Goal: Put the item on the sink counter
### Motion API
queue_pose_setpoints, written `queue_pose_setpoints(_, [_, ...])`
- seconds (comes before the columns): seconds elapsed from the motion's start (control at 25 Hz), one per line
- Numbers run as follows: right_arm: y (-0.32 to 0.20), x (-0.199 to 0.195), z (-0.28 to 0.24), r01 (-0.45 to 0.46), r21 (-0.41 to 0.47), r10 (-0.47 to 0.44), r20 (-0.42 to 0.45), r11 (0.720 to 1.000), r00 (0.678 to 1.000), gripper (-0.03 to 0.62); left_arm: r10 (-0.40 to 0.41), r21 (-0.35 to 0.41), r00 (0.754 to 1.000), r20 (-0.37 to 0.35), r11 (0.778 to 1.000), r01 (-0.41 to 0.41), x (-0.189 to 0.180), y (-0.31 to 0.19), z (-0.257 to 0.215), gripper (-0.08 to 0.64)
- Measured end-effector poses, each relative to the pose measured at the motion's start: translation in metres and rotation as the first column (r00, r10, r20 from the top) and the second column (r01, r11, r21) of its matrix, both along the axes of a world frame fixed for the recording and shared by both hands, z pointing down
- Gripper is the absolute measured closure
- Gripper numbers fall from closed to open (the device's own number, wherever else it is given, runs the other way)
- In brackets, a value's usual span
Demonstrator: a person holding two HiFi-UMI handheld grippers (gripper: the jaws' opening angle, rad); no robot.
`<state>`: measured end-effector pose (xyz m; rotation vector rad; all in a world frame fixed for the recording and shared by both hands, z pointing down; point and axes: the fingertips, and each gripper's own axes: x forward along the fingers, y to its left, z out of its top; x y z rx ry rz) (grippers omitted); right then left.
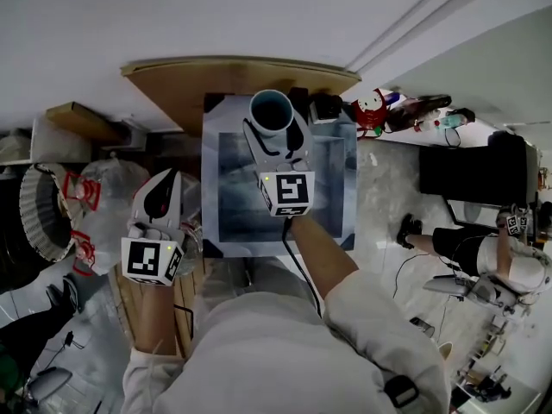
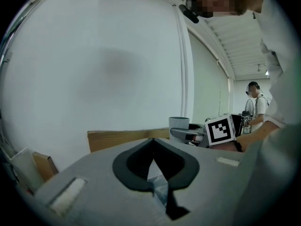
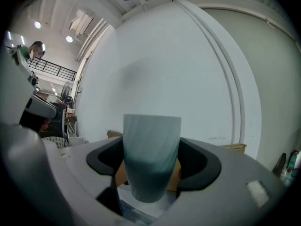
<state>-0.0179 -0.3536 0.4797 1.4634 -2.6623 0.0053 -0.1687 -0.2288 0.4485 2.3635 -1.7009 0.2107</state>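
1. Head view: below a white wall (image 1: 259,15), a steel sink (image 1: 237,188) sits in front of a wooden board (image 1: 198,80); a flat steel surface (image 1: 259,247) frames the basin. The right gripper (image 1: 276,136) holds a teal cup (image 1: 272,113) upright above the basin, clear of the surface. The left gripper (image 1: 162,192) hangs to the left of the sink, apart from it.
2. Left gripper view: the left gripper (image 2: 153,171) has its jaws together, tips meeting, with nothing between them. The cup (image 2: 178,122) appears beyond, to the right.
3. Right gripper view: the jaws of the right gripper (image 3: 151,173) stand wide and clamp the cup (image 3: 151,157) on both sides; the wall fills the background.
4. Progress, as judged: the pick-up is complete and the cup is in transit. Lowering it onto the surface beside the basin and releasing it remain.
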Motion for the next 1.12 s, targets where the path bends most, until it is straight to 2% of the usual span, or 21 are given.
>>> queue_pose_setpoints(0.44, [-0.023,-0.011,0.036,-0.05,-0.019,0.05,-0.003,0.999,0.999,0.238,0.006,-0.079,1.0,-0.01,0.997,-0.007,-0.017,-0.015,0.034,0.555])
queue_pose_setpoints(1.12, [-0.049,-0.025,0.086,-0.075,-0.019,0.074,-0.039,0.997,0.996,0.238,0.03,-0.123,0.999,-0.026,0.992,-0.033,-0.03,-0.043,0.07,0.555])
